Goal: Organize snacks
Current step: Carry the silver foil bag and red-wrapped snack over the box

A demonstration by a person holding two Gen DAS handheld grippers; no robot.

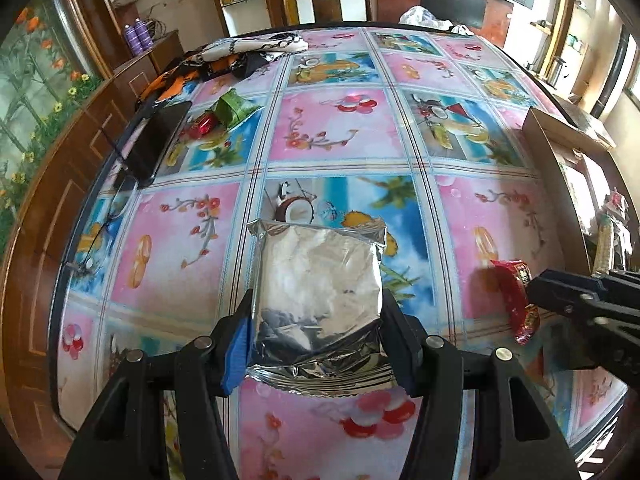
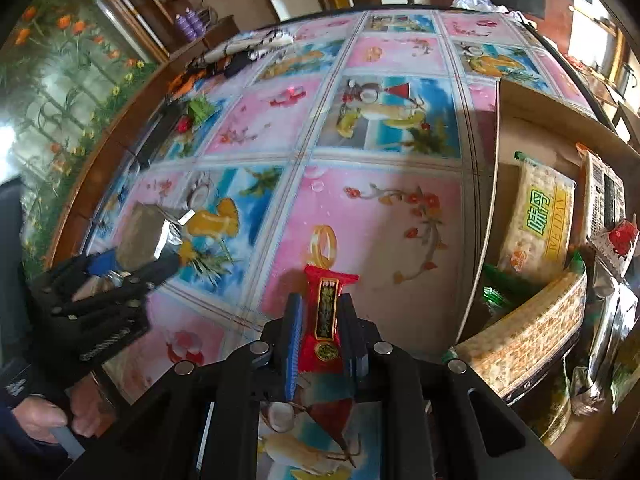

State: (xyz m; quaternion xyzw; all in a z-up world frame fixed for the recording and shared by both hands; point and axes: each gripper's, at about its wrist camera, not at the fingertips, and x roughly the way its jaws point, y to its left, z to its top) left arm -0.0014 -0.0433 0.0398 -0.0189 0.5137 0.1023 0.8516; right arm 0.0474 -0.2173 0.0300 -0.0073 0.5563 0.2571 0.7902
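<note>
My left gripper point(image 1: 318, 308) is shut on a silver foil snack packet point(image 1: 320, 268), its pads pressing the packet's two sides just above the flowered tablecloth point(image 1: 332, 128). In the right wrist view the same gripper point(image 2: 132, 272) and silver foil packet point(image 2: 140, 236) appear at the left. My right gripper point(image 2: 320, 300) is shut on a narrow red snack packet point(image 2: 326, 304), lifted over the table near the cardboard box point(image 2: 500, 96). From the left wrist view, the right gripper point(image 1: 536, 292) and its red packet point(image 1: 514, 292) are at the right edge.
The open cardboard box point(image 1: 560, 132) on the right holds several snack packs, including a yellow-green cracker pack point(image 2: 536, 220). A green packet point(image 1: 232, 110), a dark phone point(image 1: 156, 140) and patterned cloth point(image 1: 240, 52) lie at the far left. A person's hand point(image 2: 48, 420) grips the left tool.
</note>
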